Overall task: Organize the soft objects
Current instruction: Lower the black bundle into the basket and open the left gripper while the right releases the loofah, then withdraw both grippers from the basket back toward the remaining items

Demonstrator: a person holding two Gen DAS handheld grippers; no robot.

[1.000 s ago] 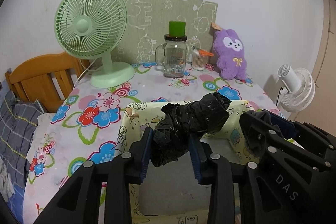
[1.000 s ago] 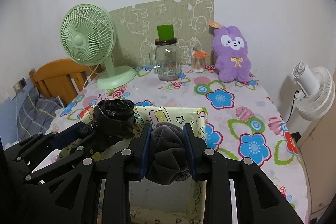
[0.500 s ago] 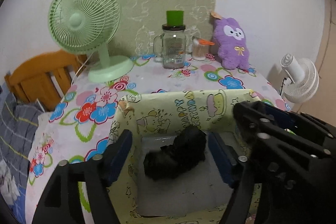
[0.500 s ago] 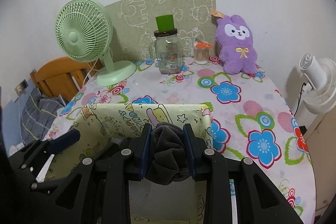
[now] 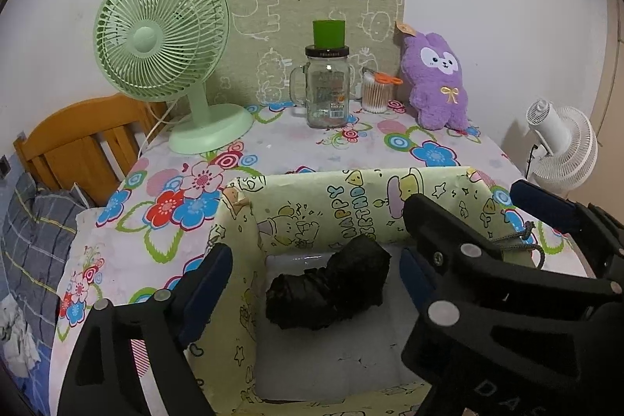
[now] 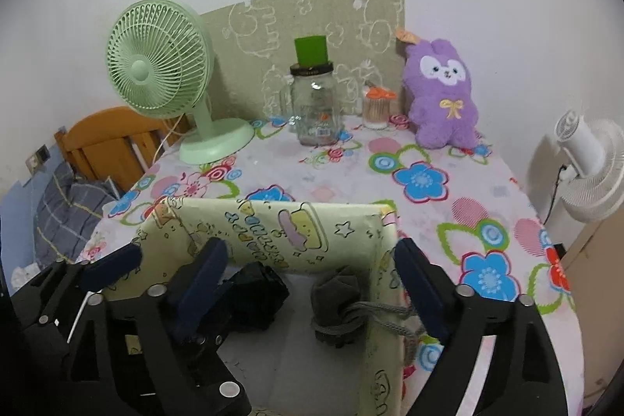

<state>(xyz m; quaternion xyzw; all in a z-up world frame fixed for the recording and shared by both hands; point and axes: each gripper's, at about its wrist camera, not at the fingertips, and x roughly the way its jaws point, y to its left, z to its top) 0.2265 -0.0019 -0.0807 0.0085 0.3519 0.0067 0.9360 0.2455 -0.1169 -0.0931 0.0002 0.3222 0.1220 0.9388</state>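
A box (image 5: 351,190) wrapped in yellow cartoon paper stands at the near end of the flowered table. A black crumpled bundle (image 5: 327,295) lies on its white floor. My left gripper (image 5: 314,254) hangs above it with jaws opening, and the pads touch nothing. In the right wrist view a grey soft pouch (image 6: 337,299) lies in the box beside the black bundle (image 6: 253,295). Its drawstring (image 6: 405,330) trails over the right wall. My right gripper (image 6: 310,248) is above it, jaws opening, clear of the pouch.
At the back of the table stand a green fan (image 5: 163,38), a glass jar (image 5: 327,92) with a green cup on top, a cotton-swab tub (image 5: 376,92) and a purple plush rabbit (image 5: 438,80). A white fan (image 5: 561,147) stands right, a wooden headboard (image 5: 82,147) left.
Both grippers have opened. The black bundle dropped from the left gripper into the box, and the grey pouch dropped from the right gripper beside it.
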